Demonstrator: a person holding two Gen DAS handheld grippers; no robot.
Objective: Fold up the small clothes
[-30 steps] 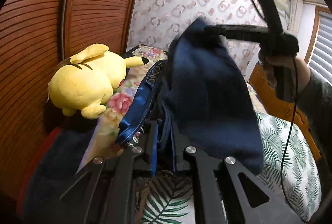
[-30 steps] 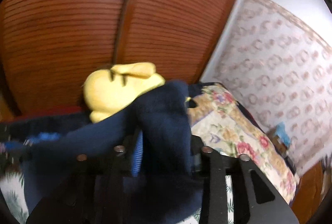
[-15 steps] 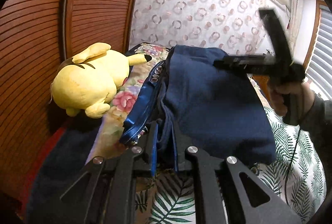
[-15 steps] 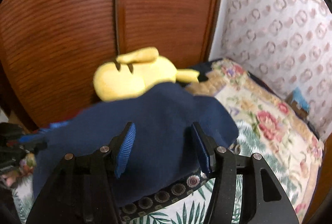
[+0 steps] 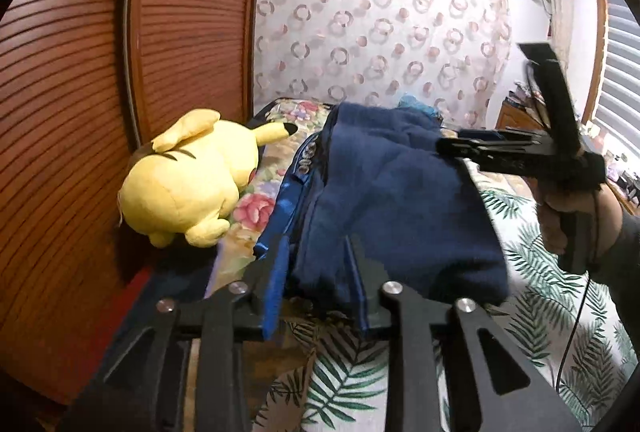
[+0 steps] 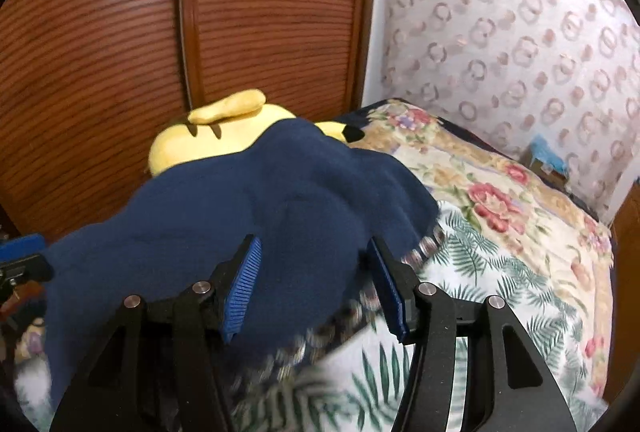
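Observation:
A dark navy garment (image 5: 392,199) with a shiny blue patterned waistband lies folded over on the leaf-print bed. My left gripper (image 5: 320,272) has its jaws spread, with the garment's near edge lying between them. My right gripper (image 6: 316,284) is open, its blue pads wide apart with the navy cloth (image 6: 248,216) lying loosely between them. In the left wrist view the right gripper (image 5: 452,143) hovers over the garment's far right side, held by a hand.
A yellow plush toy (image 5: 188,179) lies left of the garment against the brown slatted wardrobe doors (image 5: 100,71). A floral quilt (image 6: 492,187) covers the bed's far part. The leaf-print sheet (image 5: 540,304) extends to the right.
The right gripper carried a flap of the garment down over the rest, then opened and let it go. The left gripper's jaws opened from shut on the edge.

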